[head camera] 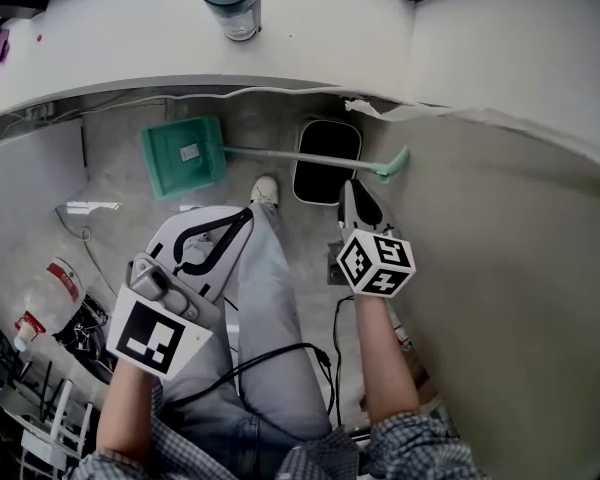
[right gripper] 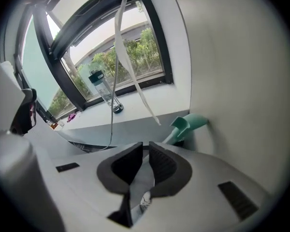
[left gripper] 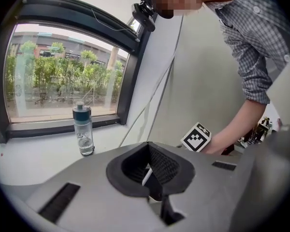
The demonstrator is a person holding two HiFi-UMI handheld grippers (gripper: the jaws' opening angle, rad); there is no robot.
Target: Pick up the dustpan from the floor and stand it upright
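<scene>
A green dustpan (head camera: 185, 156) lies flat on the floor under the window sill. Its long pale-green handle (head camera: 310, 158) runs right and ends near the wall (head camera: 392, 164). That handle end (right gripper: 191, 123) shows just beyond my right gripper (right gripper: 146, 148), whose pads stand a narrow slit apart with nothing between them. In the head view my right gripper (head camera: 352, 192) hangs just short of the handle end. My left gripper (head camera: 246, 215) is shut and empty, above the person's leg and short of the pan. Its pads (left gripper: 148, 146) meet at the tips.
A water bottle (head camera: 230, 0) stands on the sill (head camera: 400, 38). A black, white-rimmed bin (head camera: 326, 161) sits behind the handle. The person's shoe (head camera: 265, 190) is close to the pan. A wall (head camera: 520, 268) closes the right side. A spray bottle (head camera: 50, 290) and cables lie at left.
</scene>
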